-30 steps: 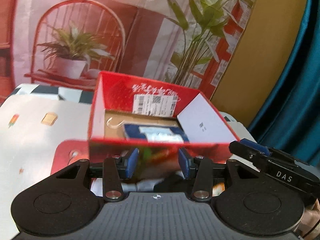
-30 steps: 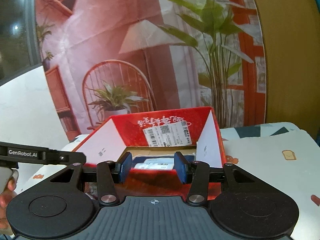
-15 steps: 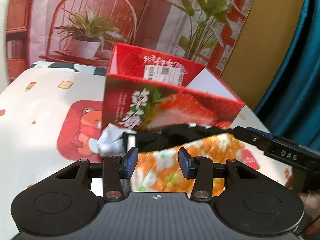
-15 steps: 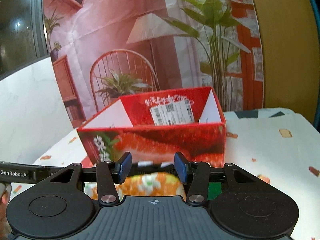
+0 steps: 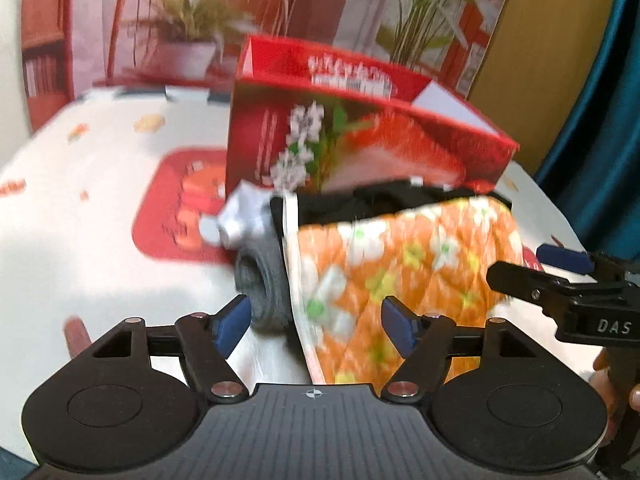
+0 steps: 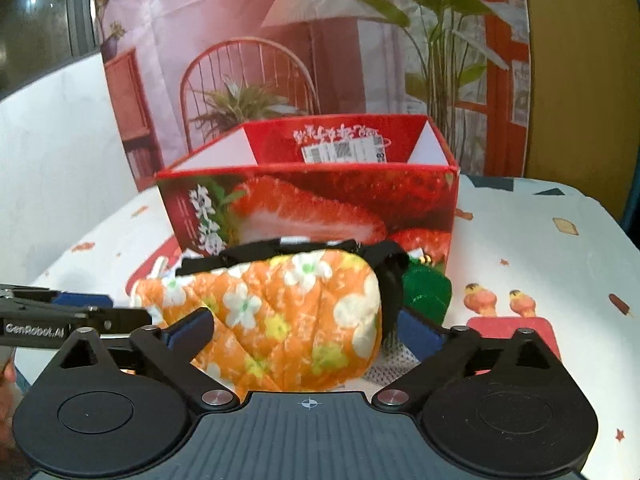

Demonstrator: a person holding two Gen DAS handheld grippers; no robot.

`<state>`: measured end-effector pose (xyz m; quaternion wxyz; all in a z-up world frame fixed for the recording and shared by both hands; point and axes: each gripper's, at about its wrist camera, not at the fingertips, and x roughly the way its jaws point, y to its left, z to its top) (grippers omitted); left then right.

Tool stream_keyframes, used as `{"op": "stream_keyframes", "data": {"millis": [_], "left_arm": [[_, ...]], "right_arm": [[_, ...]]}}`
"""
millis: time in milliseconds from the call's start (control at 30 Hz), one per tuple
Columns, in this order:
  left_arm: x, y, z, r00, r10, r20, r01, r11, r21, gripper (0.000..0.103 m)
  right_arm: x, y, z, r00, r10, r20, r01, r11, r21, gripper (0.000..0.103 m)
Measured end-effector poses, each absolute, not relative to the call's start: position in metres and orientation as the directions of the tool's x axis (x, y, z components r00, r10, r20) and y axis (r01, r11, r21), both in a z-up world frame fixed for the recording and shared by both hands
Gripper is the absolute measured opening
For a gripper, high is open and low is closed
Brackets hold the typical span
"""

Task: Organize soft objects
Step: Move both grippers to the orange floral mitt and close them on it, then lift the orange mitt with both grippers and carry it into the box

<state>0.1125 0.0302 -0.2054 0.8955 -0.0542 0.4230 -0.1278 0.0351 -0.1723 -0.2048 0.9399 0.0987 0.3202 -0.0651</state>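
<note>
- We see the quilt (image 6: 280,320), orange with a flower print, lying on top of a pile on the worktop (image 6: 540,248), just near of the red box (image 6: 312,204).
- It looks padded, light and floppy; we judge it will sag and unfold if lifted by one corner, so two holds on opposite edges suit it best.
- Our left tool (image 5: 316,322) has just been opening; its jaws stand apart over the quilt's white-trimmed left edge, pads not pressing.
- Our right tool (image 6: 304,330) has just been opening too, jaws wide either side of the quilt, gripping nothing.
- Under it lie a black cloth (image 6: 320,250), a grey roll (image 5: 262,286) and something green (image 6: 424,290); a deep pinch may catch them.
</note>
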Motion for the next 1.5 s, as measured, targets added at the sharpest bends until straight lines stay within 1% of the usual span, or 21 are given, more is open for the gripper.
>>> {"op": "stream_keyframes", "data": {"millis": [67, 167, 267, 333, 400, 467, 533, 567, 800, 933, 1067, 1267, 1400, 1500], "left_arm": [[0.113, 0.032, -0.207, 0.599, -0.284, -0.749, 0.18, 0.959, -0.219, 0.074], [0.113, 0.034, -0.209, 0.588, -0.292, -0.754, 0.176, 0.956, -0.233, 0.072], [0.113, 0.035, -0.212, 0.567, -0.311, -0.763, 0.174, 0.95, -0.258, 0.069], [0.115, 0.035, -0.215, 0.551, -0.322, -0.77, 0.176, 0.947, -0.27, 0.065], [0.115, 0.034, -0.217, 0.541, -0.329, -0.774, 0.176, 0.944, -0.278, 0.064], [0.116, 0.035, -0.219, 0.531, -0.338, -0.777, 0.176, 0.941, -0.289, 0.06], [0.116, 0.035, -0.222, 0.517, -0.35, -0.781, 0.176, 0.936, -0.303, 0.053], [0.117, 0.035, -0.223, 0.51, -0.357, -0.782, 0.176, 0.934, -0.311, 0.053], [0.121, 0.037, -0.232, 0.478, -0.381, -0.791, 0.154, 0.923, -0.352, 0.052], [0.123, 0.036, -0.234, 0.477, -0.386, -0.79, 0.158, 0.921, -0.355, 0.052], [0.123, 0.035, -0.234, 0.477, -0.388, -0.788, 0.166, 0.921, -0.353, 0.052], [0.124, 0.03, -0.234, 0.483, -0.388, -0.785, 0.188, 0.921, -0.34, 0.052], [0.124, 0.027, -0.235, 0.491, -0.39, -0.779, 0.212, 0.921, -0.328, 0.052], [0.125, 0.027, -0.234, 0.489, -0.392, -0.779, 0.211, 0.92, -0.33, 0.052]], "right_arm": [[0.037, -0.169, -0.207, 0.771, -0.087, -0.63, 0.203, 0.973, 0.114, 0.101], [0.039, -0.169, -0.21, 0.769, -0.077, -0.635, 0.195, 0.974, 0.118, 0.099], [0.039, -0.171, -0.212, 0.764, -0.07, -0.642, 0.195, 0.973, 0.127, 0.094], [0.039, -0.173, -0.213, 0.753, -0.069, -0.655, 0.203, 0.97, 0.131, 0.089], [0.038, -0.175, -0.215, 0.744, -0.059, -0.666, 0.21, 0.966, 0.149, 0.088], [0.037, -0.176, -0.217, 0.735, -0.042, -0.677, 0.211, 0.963, 0.169, 0.086], [0.036, -0.175, -0.219, 0.729, -0.024, -0.684, 0.201, 0.963, 0.181, 0.079], [0.036, -0.174, -0.22, 0.727, -0.016, -0.686, 0.195, 0.963, 0.184, 0.078], [0.039, -0.169, -0.225, 0.706, 0.008, -0.708, 0.18, 0.965, 0.191, 0.077], [0.041, -0.174, -0.231, 0.688, 0.019, -0.725, 0.202, 0.955, 0.217, 0.076], [0.043, -0.171, -0.235, 0.681, 0.055, -0.73, 0.176, 0.956, 0.236, 0.075], [0.047, -0.169, -0.243, 0.666, 0.11, -0.738, 0.156, 0.947, 0.282, 0.064], [0.05, -0.168, -0.247, 0.669, 0.112, -0.735, 0.149, 0.948, 0.281, 0.051], [0.049, -0.164, -0.245, 0.675, 0.113, -0.729, 0.135, 0.953, 0.273, 0.045]]}}
